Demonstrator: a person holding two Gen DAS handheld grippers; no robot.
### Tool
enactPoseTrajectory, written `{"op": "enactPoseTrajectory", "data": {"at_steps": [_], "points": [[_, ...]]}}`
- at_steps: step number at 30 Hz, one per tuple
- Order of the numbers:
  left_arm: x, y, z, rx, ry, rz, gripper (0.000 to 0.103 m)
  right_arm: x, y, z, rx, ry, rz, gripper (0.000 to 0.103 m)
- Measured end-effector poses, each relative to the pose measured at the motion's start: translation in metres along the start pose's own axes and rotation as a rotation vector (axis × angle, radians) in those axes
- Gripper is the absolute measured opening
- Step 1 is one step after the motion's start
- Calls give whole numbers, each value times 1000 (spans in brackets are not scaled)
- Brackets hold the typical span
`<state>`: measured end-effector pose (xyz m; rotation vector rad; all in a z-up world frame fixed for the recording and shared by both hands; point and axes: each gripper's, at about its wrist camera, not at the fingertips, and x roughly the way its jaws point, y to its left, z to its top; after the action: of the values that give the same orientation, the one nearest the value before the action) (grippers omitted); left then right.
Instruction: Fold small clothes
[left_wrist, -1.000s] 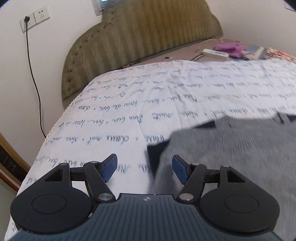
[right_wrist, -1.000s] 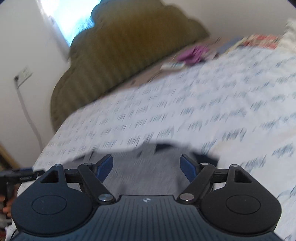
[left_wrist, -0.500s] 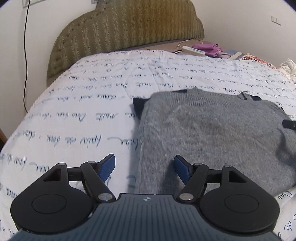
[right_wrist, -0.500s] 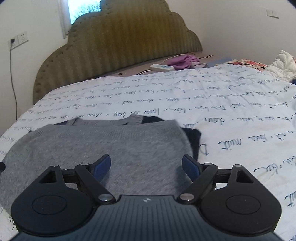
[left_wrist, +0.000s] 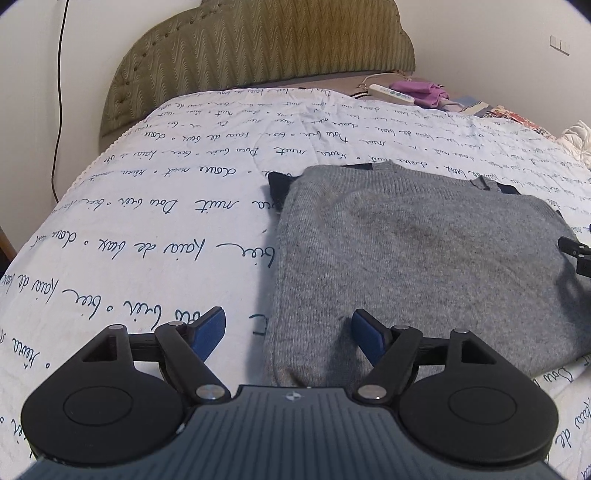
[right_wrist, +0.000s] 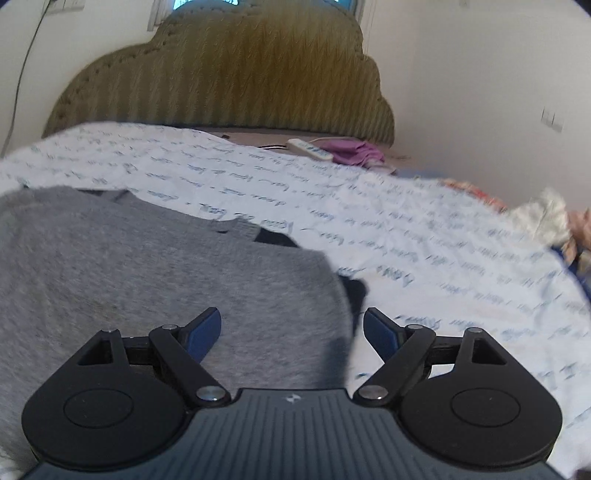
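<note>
The gray sweater (left_wrist: 417, 258) lies flat on the bed cover (left_wrist: 166, 229), and the left gripper (left_wrist: 288, 328) and right gripper (right_wrist: 291, 328), both wide open and empty, have just been opening over its near corners, so they might pinch the cover too.

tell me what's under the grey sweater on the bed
The grey sweater lies on the white quilt printed with script. Dark navy fabric peeks out at its far corners; how far that runs underneath is covered.
</note>
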<state>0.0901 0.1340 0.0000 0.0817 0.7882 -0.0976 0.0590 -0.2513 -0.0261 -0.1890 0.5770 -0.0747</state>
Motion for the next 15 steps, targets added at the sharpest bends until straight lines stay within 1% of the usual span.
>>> {"op": "enactPoseTrajectory", "data": {"at_steps": [3,6,8,10,11,12,15], "points": [[-2,0,-2,2,-1,4,79,5,-1,-1,-46,27,-62,85],[-7,2,-3,2,-8,11,79,8,-1,-3,-19,63,-75,85],[-11,6,-3,-5,-14,13,80,2,4,-2,-22,58,-85,85],[-15,10,-4,-13,-16,17,81,-12,14,1,-48,26,-105,85],[-16,13,-5,-16,-16,18,82,-21,19,4,-55,0,-86,85],[-18,15,-6,-21,-15,22,83,-30,25,6,-59,-23,-37,85],[-23,21,-11,-27,-8,31,84,-54,47,14,-58,-63,157,85]]}}
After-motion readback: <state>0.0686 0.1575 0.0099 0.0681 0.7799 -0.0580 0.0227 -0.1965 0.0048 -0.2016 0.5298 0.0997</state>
